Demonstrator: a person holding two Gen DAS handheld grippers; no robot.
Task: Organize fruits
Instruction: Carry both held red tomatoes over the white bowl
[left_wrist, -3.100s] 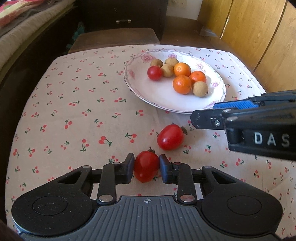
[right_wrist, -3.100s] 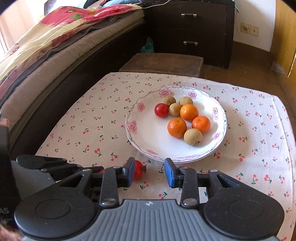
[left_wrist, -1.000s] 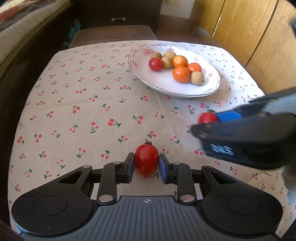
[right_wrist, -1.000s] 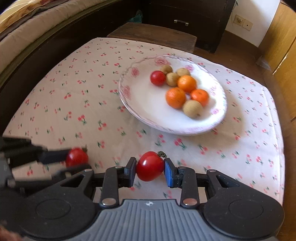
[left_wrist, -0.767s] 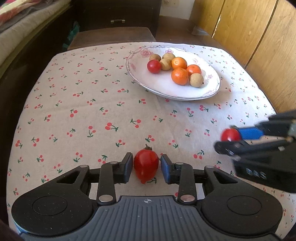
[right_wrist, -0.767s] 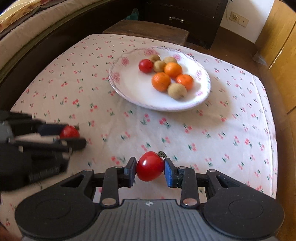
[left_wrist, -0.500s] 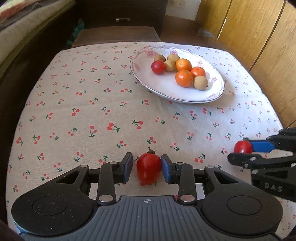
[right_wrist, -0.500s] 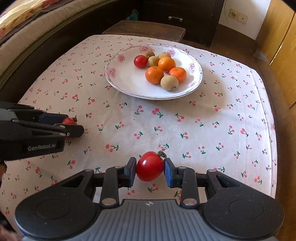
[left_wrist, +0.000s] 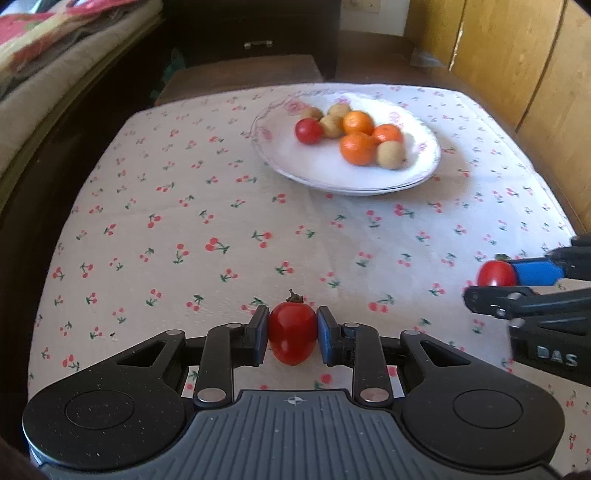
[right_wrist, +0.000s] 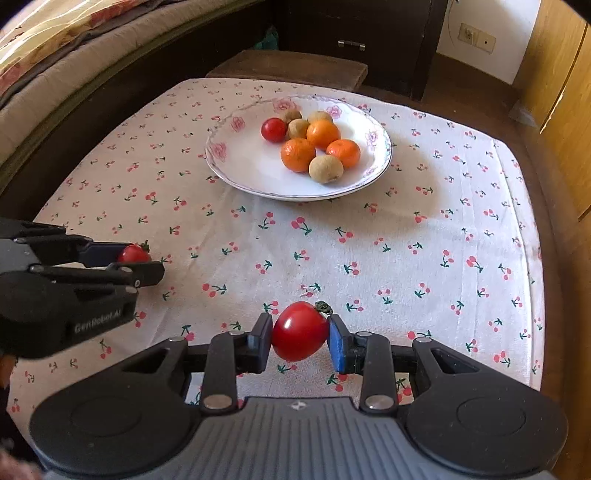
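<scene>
My left gripper (left_wrist: 291, 334) holds an oval red tomato (left_wrist: 291, 338) stem-up just above the cherry-print cloth, its jaws closing tight with both pads pressed on it. My right gripper (right_wrist: 300, 338) is shut on a second red tomato (right_wrist: 300, 331), also clear of the cloth. Each gripper shows in the other's view: the right gripper (left_wrist: 495, 284) at the right edge, the left gripper (right_wrist: 140, 264) at the left. The white floral plate (right_wrist: 236, 184) sits ahead, holding a small tomato (right_wrist: 274, 129), three oranges and several brown round fruits.
The cloth-covered table (left_wrist: 221, 206) has a dark bed frame (left_wrist: 74, 122) along its left, a wooden stool (right_wrist: 288, 68) and dark drawers beyond its far edge, and wooden panels (left_wrist: 517, 55) to the right. Bare cloth lies between the grippers and the plate.
The left pads, slightly apart from the tomato half a second ago, now press on it. The right gripper drew back from the plate toward the near right with its tomato.
</scene>
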